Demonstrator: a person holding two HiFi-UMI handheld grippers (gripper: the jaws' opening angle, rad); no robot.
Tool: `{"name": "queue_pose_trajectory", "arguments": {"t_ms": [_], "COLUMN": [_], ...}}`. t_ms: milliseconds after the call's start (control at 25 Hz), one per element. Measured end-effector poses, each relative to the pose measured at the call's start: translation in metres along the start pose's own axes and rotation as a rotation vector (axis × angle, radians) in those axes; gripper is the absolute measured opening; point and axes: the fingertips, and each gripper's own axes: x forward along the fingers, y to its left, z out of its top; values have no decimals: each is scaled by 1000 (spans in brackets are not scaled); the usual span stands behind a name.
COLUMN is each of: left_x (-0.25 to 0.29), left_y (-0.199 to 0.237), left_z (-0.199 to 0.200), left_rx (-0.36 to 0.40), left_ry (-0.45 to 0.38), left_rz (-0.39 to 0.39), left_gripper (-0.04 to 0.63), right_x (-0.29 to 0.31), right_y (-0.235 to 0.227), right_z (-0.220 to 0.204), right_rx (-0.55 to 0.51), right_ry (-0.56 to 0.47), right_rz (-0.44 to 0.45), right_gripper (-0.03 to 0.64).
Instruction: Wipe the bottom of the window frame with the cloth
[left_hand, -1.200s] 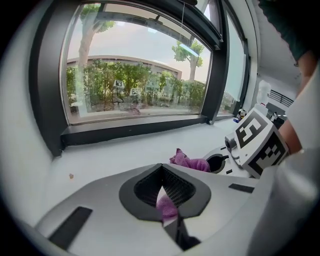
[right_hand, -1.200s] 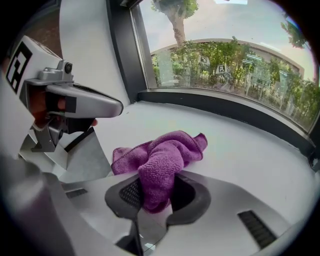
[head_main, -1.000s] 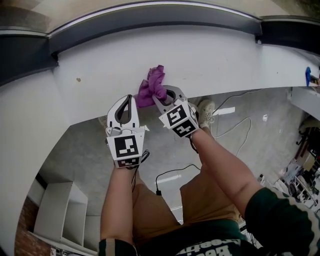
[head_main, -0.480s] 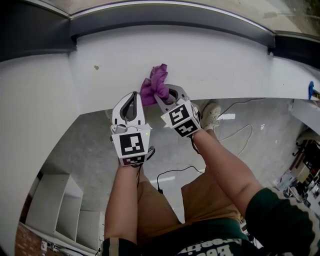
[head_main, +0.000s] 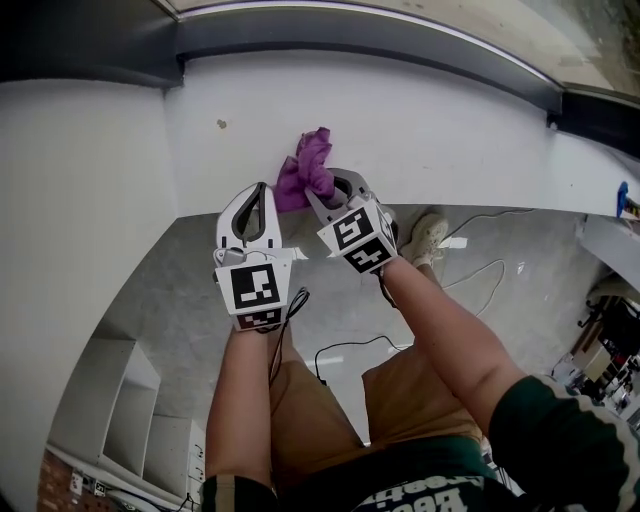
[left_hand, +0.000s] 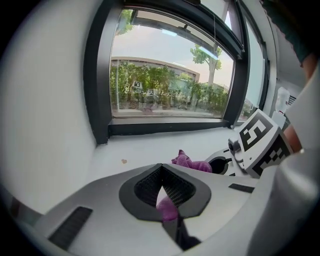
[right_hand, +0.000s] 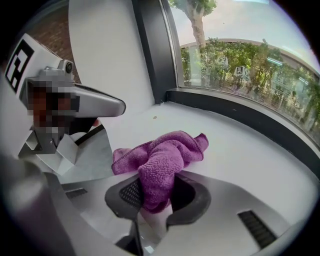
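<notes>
A crumpled purple cloth (head_main: 308, 168) lies on the white window sill (head_main: 430, 130), below the dark bottom bar of the window frame (head_main: 380, 38). My right gripper (head_main: 322, 192) is shut on the cloth (right_hand: 160, 160), whose bunched end sticks up between the black pads. My left gripper (head_main: 260, 192) hangs at the sill's front edge, just left of the cloth (left_hand: 192, 162), with its jaws shut tip to tip. A sliver of purple shows in the slit between the left pads; I cannot tell whether it is pinched.
A small brown speck (head_main: 221, 124) marks the sill left of the cloth. The white side wall (head_main: 80, 180) closes the sill on the left. Below are a grey floor with cables (head_main: 470, 265) and a white shelf unit (head_main: 120, 420).
Both grippers and the cloth have slid left along the sill, closer to the brown speck. The right gripper's hold on the cloth is the same.
</notes>
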Motion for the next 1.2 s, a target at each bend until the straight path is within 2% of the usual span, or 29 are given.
{"name": "queue_pose_trajectory", "arguments": {"t_ms": [640, 1200], "left_x": [-26, -47], "left_y": [52, 96], "left_z": [-22, -20], "left_rx": [-81, -101], "left_ry": [41, 38], "left_rz": [103, 143], "left_gripper": [8, 8], "right_x": [32, 74], "right_y": [37, 87], "right_z": [34, 80], "right_rx": [-43, -102], "right_ry": [9, 2], "right_rz": [45, 122], "right_gripper": [100, 100]}}
